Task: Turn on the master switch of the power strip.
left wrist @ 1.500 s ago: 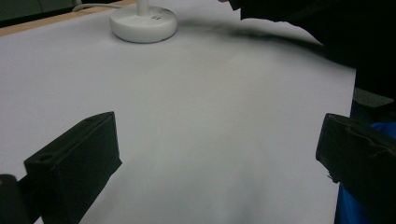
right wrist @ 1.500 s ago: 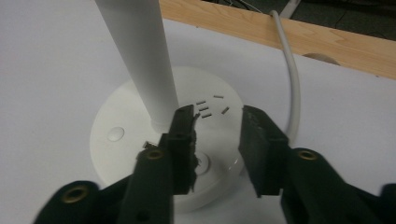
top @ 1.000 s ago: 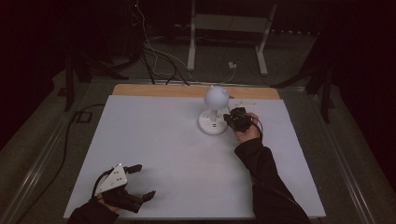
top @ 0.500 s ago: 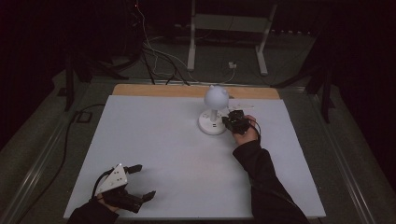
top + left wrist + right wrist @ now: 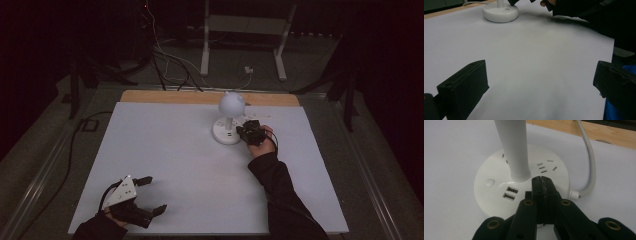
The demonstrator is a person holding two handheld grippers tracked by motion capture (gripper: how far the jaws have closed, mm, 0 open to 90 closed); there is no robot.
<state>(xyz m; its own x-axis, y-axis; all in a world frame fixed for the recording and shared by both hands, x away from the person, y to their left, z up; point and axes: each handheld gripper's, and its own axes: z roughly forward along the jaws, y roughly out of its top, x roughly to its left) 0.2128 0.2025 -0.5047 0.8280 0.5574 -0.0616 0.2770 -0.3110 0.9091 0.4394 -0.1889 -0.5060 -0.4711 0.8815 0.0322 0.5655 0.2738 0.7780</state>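
Lamp base (image 5: 521,192) sits right under your right claw (image 5: 541,181), round white disc on the surface (image 5: 165,150), stem (image 5: 512,147) rising just past the tips, globe head (image 5: 231,102) on top. Risks as I judge them: the tips are over the top of the base beside the stem, so push down off-centre and the lamp tips or skids on the smooth sheet. The round button (image 5: 489,182) is off to the claw's left, USB ports (image 5: 510,193) between; drift that way and you jab a port instead. Cord (image 5: 590,162) exits to the claw's right, so a sideways sweep snags it.

Right claw: jaws pressed fully together, nothing between them, tips at or just above the base; contact unclear.

Left claw (image 5: 145,197): jaws spread wide, holding nothing, well apart from the lamp.
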